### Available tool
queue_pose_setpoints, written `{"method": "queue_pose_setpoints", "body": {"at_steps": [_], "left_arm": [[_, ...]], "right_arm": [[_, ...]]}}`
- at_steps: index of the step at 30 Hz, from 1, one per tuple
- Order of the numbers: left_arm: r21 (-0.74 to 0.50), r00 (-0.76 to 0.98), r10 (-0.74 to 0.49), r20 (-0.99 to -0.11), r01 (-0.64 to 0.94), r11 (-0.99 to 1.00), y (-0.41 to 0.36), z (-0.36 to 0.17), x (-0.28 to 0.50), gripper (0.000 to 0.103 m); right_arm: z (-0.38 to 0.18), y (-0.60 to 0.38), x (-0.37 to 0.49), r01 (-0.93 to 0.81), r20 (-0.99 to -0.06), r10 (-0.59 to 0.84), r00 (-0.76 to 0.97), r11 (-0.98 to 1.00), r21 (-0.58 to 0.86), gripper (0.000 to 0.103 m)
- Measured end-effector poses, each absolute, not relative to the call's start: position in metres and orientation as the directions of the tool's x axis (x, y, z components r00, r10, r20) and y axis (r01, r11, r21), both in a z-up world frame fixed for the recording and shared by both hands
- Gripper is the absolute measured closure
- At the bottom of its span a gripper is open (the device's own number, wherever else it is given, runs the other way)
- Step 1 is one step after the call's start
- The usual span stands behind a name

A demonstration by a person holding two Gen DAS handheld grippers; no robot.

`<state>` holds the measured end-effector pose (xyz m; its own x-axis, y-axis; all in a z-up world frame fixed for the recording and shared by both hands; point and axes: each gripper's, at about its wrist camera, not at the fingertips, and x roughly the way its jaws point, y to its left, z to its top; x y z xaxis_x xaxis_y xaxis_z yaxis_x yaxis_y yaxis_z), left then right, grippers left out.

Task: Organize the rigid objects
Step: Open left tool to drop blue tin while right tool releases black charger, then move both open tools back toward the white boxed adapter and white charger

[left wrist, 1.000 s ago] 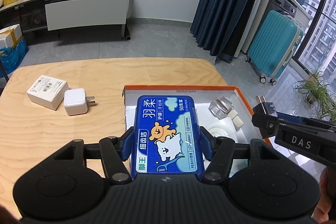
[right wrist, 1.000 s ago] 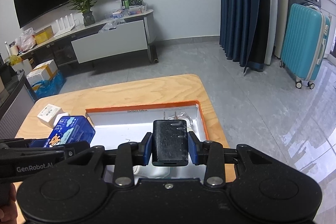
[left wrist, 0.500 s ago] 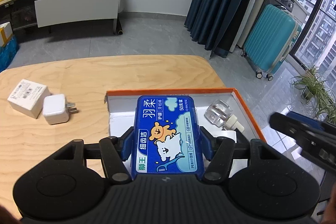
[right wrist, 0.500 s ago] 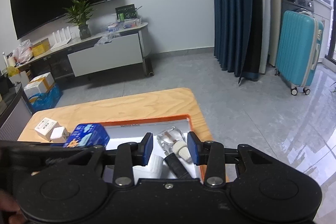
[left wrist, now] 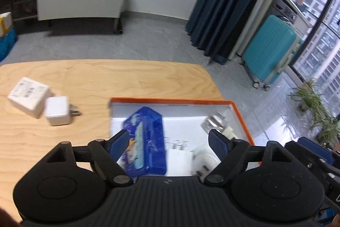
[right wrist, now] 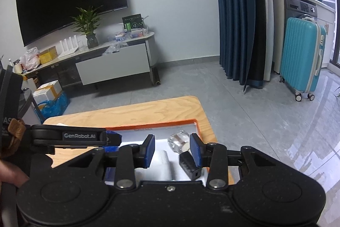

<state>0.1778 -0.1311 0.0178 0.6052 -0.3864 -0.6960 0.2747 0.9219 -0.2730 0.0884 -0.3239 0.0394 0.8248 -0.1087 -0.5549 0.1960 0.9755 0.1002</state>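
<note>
With both the left gripper (left wrist: 169, 139) and right gripper (right wrist: 172, 151) spread empty, the blue plastic floss case (left wrist: 145, 139) lies in the orange-rimmed white tray (left wrist: 242, 118), leaving the white plug-in charger (left wrist: 57, 113) and white cardboard box (left wrist: 27, 98) at ten o'clock.

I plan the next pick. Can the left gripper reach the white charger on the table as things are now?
Probably yes. The left gripper is open and holds nothing, and the white charger lies on bare table, left of the orange-rimmed box. Only the white carton touches its far-left side.
</note>
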Motion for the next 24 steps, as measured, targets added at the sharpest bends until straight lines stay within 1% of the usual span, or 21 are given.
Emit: {"method": "queue_pose_setpoints", "body": {"at_steps": [3,7,11,24], "left_arm": [[-0.283,0.613,-0.375,-0.695,0.246,0.927,-0.119,0.022,0.171,0.02],[-0.251,0.634,-0.333,-0.698,0.22,0.943,-0.106,0.028,0.158,0.018],[-0.254,0.654,-0.309,-0.69,0.18,0.95,-0.085,0.031,0.146,0.016],[-0.238,0.684,-0.226,-0.694,0.079,0.968,-0.034,0.03,0.126,0.016]], "right_arm": [[0.041,-0.315,0.087,0.176,-0.557,-0.096,0.825,0.98,0.09,0.056],[0.043,-0.303,0.085,0.159,-0.562,-0.086,0.823,0.984,0.083,0.052],[0.046,-0.291,0.083,0.137,-0.562,-0.072,0.824,0.988,0.075,0.049],[0.043,-0.238,0.093,0.019,-0.586,0.02,0.81,0.998,0.061,0.049]]}}
